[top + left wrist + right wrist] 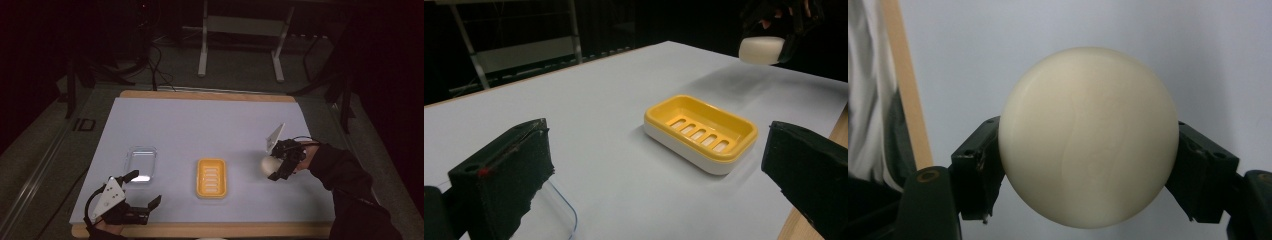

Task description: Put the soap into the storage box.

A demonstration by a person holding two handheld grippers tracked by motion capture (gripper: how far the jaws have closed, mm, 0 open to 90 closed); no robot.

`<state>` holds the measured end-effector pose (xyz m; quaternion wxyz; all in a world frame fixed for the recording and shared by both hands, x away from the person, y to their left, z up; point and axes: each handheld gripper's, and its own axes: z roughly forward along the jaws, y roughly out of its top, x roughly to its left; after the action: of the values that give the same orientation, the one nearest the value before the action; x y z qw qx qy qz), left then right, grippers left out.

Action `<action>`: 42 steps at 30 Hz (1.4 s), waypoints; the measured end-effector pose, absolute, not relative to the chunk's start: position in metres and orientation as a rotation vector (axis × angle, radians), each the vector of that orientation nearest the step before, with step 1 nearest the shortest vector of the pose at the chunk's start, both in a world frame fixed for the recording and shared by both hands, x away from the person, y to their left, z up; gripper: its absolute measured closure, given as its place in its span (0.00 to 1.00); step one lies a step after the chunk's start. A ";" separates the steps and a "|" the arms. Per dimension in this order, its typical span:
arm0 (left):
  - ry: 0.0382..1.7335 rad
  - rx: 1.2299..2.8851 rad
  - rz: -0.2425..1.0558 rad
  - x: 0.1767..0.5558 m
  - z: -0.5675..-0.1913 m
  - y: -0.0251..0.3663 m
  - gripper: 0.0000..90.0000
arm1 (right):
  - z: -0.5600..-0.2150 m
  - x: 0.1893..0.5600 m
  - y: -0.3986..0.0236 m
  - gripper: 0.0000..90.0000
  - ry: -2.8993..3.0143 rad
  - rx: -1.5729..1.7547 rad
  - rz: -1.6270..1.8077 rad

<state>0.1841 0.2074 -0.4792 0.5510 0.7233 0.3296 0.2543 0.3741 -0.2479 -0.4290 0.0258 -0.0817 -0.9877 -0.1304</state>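
Note:
A rounded cream soap bar is clamped between the jaws of my right gripper, held above the white table surface. In the high view the soap and right gripper hang over the right part of the table, to the right of a yellow soap dish. The dish is empty, with a slotted yellow tray on a white base. My left gripper rests at the front left with jaws wide apart and nothing between them. From the left gripper view the soap floats at the upper right.
A clear plastic lid or tray lies left of the dish, just beyond the left gripper; its corner sits by the left jaw. A wooden board edge borders the white sheet. Metal stand legs stand behind the table.

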 end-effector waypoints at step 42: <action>0.762 1.716 0.597 0.183 -0.479 0.208 0.00 | -0.432 0.349 -0.107 0.28 -3.032 0.179 -0.623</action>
<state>0.1832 0.2077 -0.4788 0.5526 0.7259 0.3224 0.2523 0.3487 -0.1066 -0.4318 0.0203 0.0576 -0.9777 -0.2010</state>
